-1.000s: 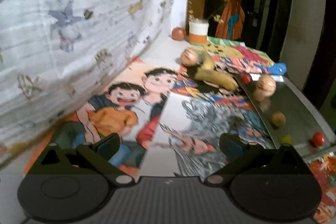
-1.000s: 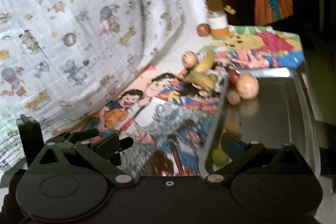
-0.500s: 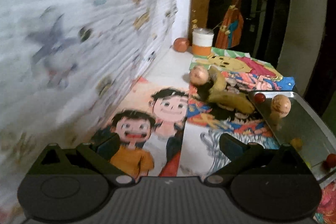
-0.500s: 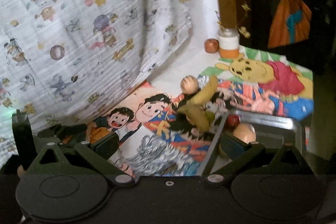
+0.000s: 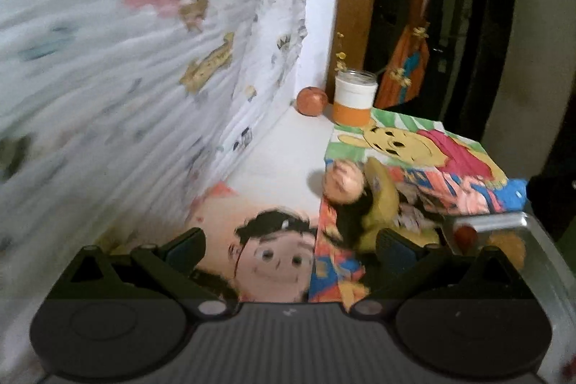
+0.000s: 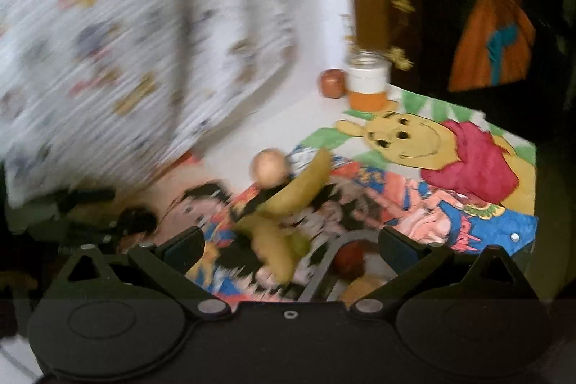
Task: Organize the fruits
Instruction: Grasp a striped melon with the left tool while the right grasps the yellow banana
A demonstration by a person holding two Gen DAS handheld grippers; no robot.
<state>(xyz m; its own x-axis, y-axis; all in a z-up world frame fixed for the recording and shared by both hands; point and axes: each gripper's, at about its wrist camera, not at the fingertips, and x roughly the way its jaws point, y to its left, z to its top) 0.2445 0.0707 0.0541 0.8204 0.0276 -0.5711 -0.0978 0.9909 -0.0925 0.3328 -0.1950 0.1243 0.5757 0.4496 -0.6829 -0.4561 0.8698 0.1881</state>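
Both frames were smeared by motion blur, so fine detail was lost. The left gripper [image 5: 289, 245] had its jaws spread wide with nothing between them, poised over a sheet bearing a coloured drawing of a dark-haired cartoon face [image 5: 275, 261]. The right gripper [image 6: 291, 245] was likewise wide open and empty.

In the right wrist view, the yellow curved bananas [image 6: 288, 204] lay on the bright cartoon-printed sheets [image 6: 450, 204], at about 12 o'clock from the gripper and just ahead of its fingers. A pale round peach-coloured fruit [image 6: 270, 166] touched the bananas at their far left end. At about 1 o'clock, beside the right finger, the corner of a silver metal tray [image 6: 324, 272] showed, with a small dark red round fruit [image 6: 348, 260] inside it near the rim and a tan fruit [image 6: 358, 288] just below that, partly hidden.

In the left wrist view the same tray [image 5: 540, 258] sat at 3 o'clock, the bananas [image 5: 381, 204] at 1 o'clock.

Far off at 12 o'clock a white jar with an orange lower band [image 6: 368, 85] stood on the white tabletop [image 6: 288, 125], with a reddish-brown round fruit [image 6: 333, 83] just left of it. A white cloth printed with small cartoon figures [image 5: 126, 78] hung along the left side.
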